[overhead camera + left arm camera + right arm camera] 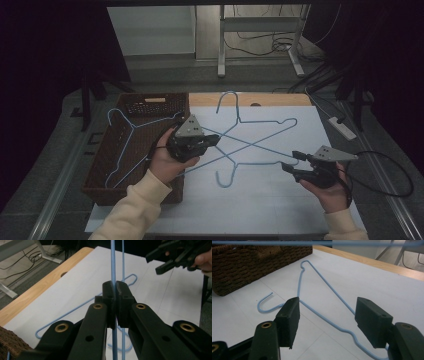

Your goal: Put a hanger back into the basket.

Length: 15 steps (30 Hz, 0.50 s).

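Left gripper (115, 293) pinches a blue hanger (260, 131), seen close in its own view; hook points away. Right gripper (295, 164) gapes empty.

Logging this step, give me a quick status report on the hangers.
Left gripper shut on hanger. Right gripper open, empty. Second hanger flat on table, crossing underneath.

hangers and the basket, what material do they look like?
Hangers: thin bent wire, likely metal with a smooth light-blue coating; even colour, slim round section where the left gripper clamps one. Basket: dark brown woven wicker or rattan-like strands, matte; the weave texture is plain in the right gripper view.
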Motion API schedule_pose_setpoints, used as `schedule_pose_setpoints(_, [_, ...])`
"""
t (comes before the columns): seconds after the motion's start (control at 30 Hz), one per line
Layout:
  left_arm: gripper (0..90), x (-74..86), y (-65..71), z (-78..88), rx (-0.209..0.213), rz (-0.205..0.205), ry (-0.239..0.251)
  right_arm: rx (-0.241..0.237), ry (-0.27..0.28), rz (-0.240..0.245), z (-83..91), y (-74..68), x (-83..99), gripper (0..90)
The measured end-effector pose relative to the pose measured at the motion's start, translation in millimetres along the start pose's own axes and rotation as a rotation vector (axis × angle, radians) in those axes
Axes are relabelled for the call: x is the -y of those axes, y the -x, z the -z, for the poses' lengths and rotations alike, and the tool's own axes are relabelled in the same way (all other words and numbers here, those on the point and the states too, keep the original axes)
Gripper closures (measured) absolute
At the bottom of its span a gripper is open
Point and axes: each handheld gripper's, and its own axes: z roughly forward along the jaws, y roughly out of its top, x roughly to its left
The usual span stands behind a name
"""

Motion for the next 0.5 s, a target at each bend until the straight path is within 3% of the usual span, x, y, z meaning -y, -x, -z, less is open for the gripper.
schedule_pose_setpoints(0.5, [86.7,-1.9,-14.6,30.0,-0.052,0.049,0.081,0.004,-0.018,-0.01,-2.8,1.0,3.3,37.2])
